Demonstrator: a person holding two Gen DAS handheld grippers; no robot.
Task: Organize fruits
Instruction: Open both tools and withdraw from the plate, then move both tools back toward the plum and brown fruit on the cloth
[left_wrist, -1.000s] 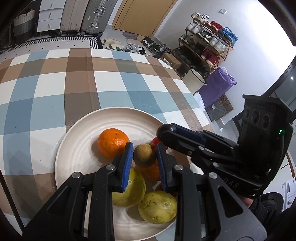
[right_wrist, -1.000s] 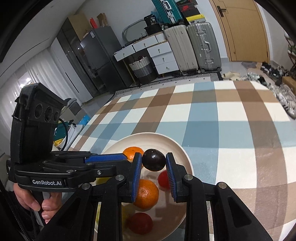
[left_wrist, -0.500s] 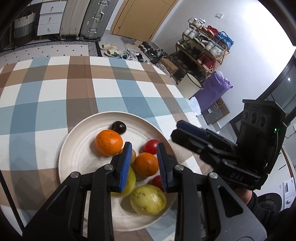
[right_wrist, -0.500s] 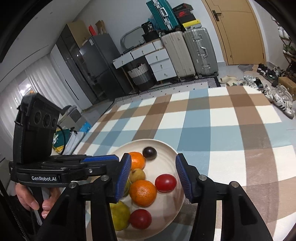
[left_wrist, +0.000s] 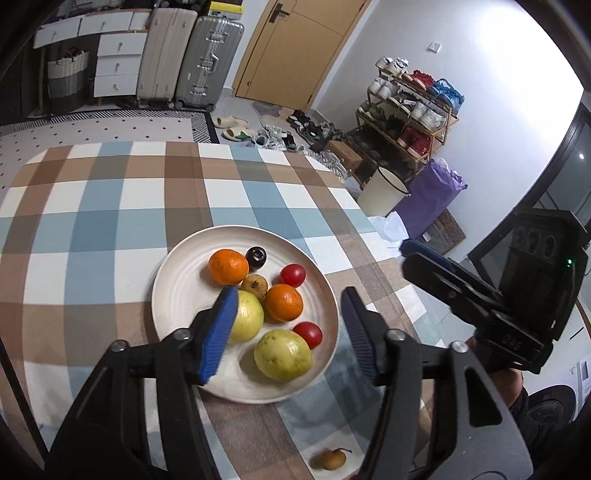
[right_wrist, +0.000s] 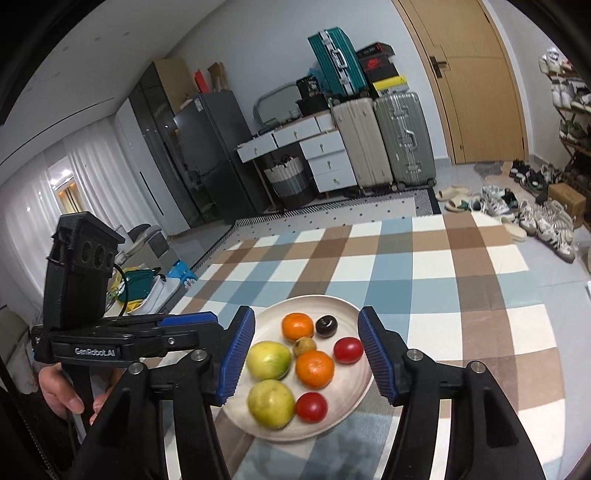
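My left tongs (left_wrist: 288, 332) are wide apart and hold nothing. My right tongs (right_wrist: 306, 354) are wide too, and they are empty as well. I think I have them like this so they are ready for the next fruit.

Both hang above the plate (left_wrist: 173, 291), up off the fruit. The plate sits on the checked tablecloth (left_wrist: 110, 221). On it are two oranges, one at the back (left_wrist: 228, 266) and one in the middle (left_wrist: 283, 302). There are two red tomatoes (left_wrist: 292, 275), two yellow-green fruits (left_wrist: 283, 355), a small brown one (left_wrist: 255, 286) and a dark plum (left_wrist: 256, 257). They sit close together so they do not roll away.

One little brown fruit (left_wrist: 328, 460) lies on the cloth, near me, under my left tongs and apart from the plate. I think it must go on the plate next.
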